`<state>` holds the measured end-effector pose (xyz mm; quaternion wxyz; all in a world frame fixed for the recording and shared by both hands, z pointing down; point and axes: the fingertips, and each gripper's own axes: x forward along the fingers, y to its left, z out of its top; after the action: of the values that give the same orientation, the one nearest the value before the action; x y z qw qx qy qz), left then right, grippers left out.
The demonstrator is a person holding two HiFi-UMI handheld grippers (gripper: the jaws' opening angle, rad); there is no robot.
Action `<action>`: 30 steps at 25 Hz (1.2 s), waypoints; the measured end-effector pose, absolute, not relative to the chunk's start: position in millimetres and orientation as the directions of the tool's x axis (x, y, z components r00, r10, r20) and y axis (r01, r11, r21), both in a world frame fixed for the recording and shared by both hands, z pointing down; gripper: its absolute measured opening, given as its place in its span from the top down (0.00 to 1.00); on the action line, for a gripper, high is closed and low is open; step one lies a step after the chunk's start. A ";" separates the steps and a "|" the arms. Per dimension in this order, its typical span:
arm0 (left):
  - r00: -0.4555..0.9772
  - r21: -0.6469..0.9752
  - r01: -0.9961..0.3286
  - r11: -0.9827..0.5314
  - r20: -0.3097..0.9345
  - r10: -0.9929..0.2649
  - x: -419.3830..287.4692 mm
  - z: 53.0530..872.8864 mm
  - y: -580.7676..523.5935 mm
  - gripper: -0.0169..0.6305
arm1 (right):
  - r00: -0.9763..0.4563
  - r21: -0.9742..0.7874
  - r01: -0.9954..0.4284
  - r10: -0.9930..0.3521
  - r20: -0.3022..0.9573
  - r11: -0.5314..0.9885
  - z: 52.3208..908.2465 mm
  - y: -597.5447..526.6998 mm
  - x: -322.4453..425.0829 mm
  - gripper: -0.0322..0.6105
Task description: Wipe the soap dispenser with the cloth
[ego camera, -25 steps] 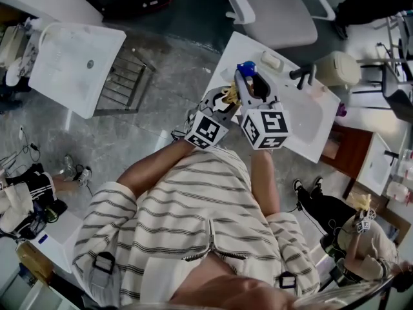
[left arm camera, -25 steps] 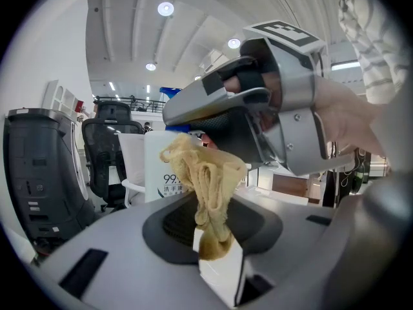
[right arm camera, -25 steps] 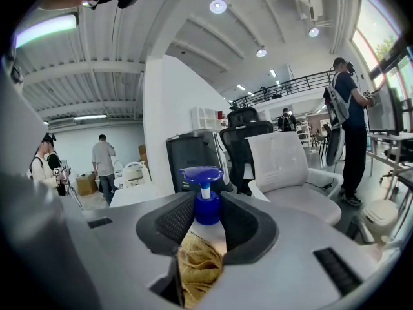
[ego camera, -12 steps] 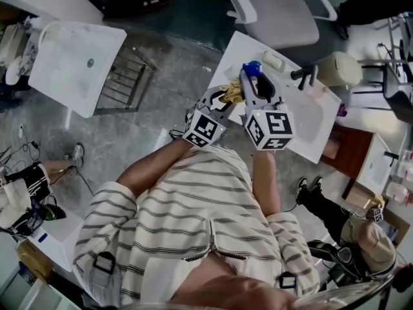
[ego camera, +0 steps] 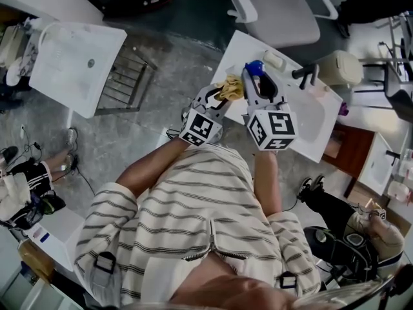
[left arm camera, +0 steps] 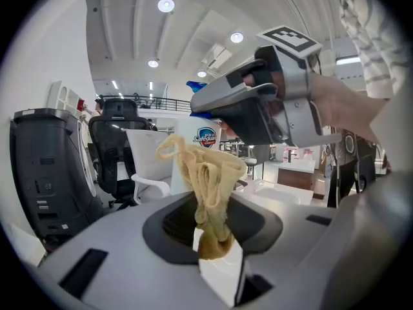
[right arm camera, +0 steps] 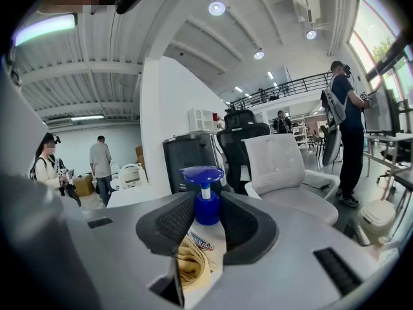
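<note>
Moved: crumpled yellow cloth point(left arm camera: 208, 185) now slightly higher along the bottle, nearer the pump. Left hand-held gripper point(ego camera: 221, 95): jaws closed on the cloth's lower end, bunched folds standing out beyond the tips. Right hand-held gripper point(ego camera: 255, 84): jaws clamped on the body of the white plastic soap dispenser with blue pump head point(right arm camera: 205, 206), pump pointing away. Dispenser held over the corner of the white surface point(ego camera: 233, 51); cloth lies against its labelled side.
</note>
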<state>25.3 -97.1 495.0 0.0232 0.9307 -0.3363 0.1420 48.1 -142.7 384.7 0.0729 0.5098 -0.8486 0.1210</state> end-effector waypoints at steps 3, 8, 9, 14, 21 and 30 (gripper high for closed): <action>0.727 -0.054 -0.641 -0.766 0.275 -0.629 19.4 492.4 -99.2 0.80 | -0.468 -0.128 -0.884 -0.848 0.250 0.450 384.9 -142.4 48.0 0.76; 0.719 -0.046 -0.660 -0.750 0.252 -0.648 11.9 481.2 -101.4 0.80 | -0.465 -0.120 -0.885 -0.849 0.253 0.449 385.6 -141.9 50.3 0.76; 0.719 -0.038 -0.663 -0.747 0.247 -0.650 10.8 478.4 -101.4 0.80 | -0.465 -0.119 -0.885 -0.848 0.254 0.450 386.1 -141.8 50.4 0.76; 0.722 -0.012 -0.671 -0.741 0.214 -0.657 8.5 462.0 -103.5 0.80 | -0.465 -0.113 -0.885 -0.849 0.251 0.452 386.3 -141.3 52.7 0.76; 0.737 0.003 -0.663 -0.749 0.181 -0.651 5.2 448.5 -104.6 0.80 | -0.482 -0.114 -0.876 -0.845 0.233 0.468 381.8 -138.3 56.0 0.76; 0.753 0.008 -0.650 -0.760 0.146 -0.642 2.3 432.2 -112.1 0.80 | -0.488 -0.119 -0.873 -0.845 0.218 0.473 380.5 -136.7 65.9 0.76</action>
<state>2.3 -112.1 432.2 0.0290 0.9357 -0.3451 0.0671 65.9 -136.7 380.5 0.0643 0.5020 -0.8558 0.1073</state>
